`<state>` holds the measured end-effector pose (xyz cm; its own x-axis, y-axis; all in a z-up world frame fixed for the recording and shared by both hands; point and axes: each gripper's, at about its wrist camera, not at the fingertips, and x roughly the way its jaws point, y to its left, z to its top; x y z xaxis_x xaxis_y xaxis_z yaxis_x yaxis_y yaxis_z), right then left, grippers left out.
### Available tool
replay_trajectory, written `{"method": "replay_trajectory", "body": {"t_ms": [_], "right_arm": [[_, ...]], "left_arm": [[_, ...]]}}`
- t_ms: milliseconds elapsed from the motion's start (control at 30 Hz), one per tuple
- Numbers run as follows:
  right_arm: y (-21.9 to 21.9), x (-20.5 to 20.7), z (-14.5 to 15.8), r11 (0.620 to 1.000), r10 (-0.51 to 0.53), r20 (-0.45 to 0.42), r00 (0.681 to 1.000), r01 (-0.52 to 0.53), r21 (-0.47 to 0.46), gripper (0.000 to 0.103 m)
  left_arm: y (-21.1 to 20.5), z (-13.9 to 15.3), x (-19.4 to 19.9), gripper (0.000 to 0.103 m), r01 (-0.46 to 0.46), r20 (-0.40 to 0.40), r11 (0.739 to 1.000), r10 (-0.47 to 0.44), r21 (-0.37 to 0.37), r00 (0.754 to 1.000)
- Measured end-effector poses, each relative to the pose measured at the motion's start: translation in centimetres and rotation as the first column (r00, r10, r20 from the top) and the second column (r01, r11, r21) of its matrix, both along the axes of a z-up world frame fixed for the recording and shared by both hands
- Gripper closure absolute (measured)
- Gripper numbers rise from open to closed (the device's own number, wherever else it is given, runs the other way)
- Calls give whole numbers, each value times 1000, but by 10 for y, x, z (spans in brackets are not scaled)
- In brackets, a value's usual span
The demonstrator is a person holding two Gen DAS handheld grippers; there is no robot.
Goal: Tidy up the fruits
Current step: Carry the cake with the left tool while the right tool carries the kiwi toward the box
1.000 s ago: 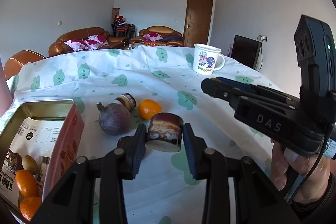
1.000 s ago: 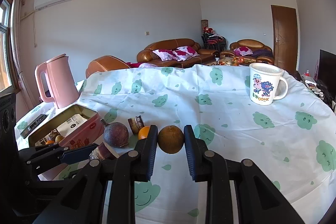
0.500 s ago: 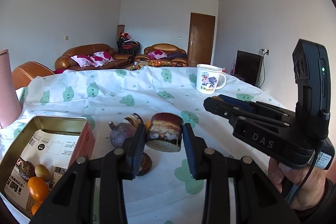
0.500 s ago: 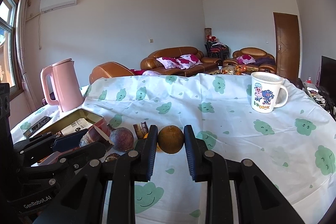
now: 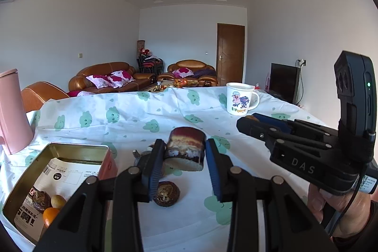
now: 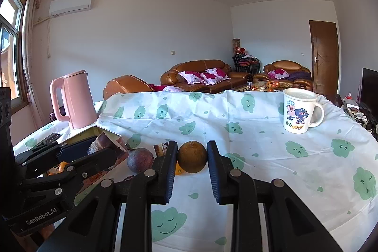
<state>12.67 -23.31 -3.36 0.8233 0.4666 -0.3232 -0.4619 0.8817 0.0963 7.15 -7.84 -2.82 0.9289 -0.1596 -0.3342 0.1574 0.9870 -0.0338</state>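
Note:
My left gripper [image 5: 185, 157] is shut on a short brown wrapped snack cake [image 5: 185, 147], lifted above the tablecloth. Below it lies a round dark brown item [image 5: 166, 190]. A purple fruit [image 6: 139, 160] sits on the cloth, with an orange [image 6: 178, 170] mostly hidden behind my right gripper's left finger. My right gripper [image 6: 191, 157] is shut on a round brown fruit [image 6: 191, 160]. An open metal tin [image 5: 70, 149] at the left holds oranges [image 5: 50, 215], a yellowish fruit and a dark item. In the right wrist view the left gripper [image 6: 101, 145] hovers by the tin [image 6: 111, 134].
A cartoon mug [image 6: 298, 110] stands at the far right of the table [image 6: 271, 157]. A pink kettle [image 6: 75, 98] stands at the far left behind the tin. A person's hand [image 5: 330, 204] holds the right gripper [image 5: 248, 121]. Sofas and a door lie beyond.
The left gripper has risen and tipped upward with the snack cake still in it, so the purple fruit and orange slid behind its fingers. The right gripper has tipped upward with its fruit still in it.

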Motion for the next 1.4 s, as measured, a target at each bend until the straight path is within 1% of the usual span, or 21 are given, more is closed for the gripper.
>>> {"method": "replay_trajectory", "body": {"t_ms": [233,433,600,967,1400], "right_arm": [[0,-7,3,1000,7,41,999,-7,-3,76],[7,-8,3,999,18,46,999,-16,-32,76],[16,-6,3,999,45,31,999,-44,-24,76],[66,-10,13,987,149,44,988,-146,-75,76],[131,-8,19,954,278,14,960,-274,-121,76]], "left_arm": [[3,1,-4,66,-20,25,1000,20,8,999],[13,2,-4,66,-41,21,999,41,1,999],[28,3,-5,66,-79,17,997,79,-8,997],[65,7,-14,66,-170,17,985,170,-22,985],[116,7,-26,66,-267,-7,962,267,-54,964]]}}
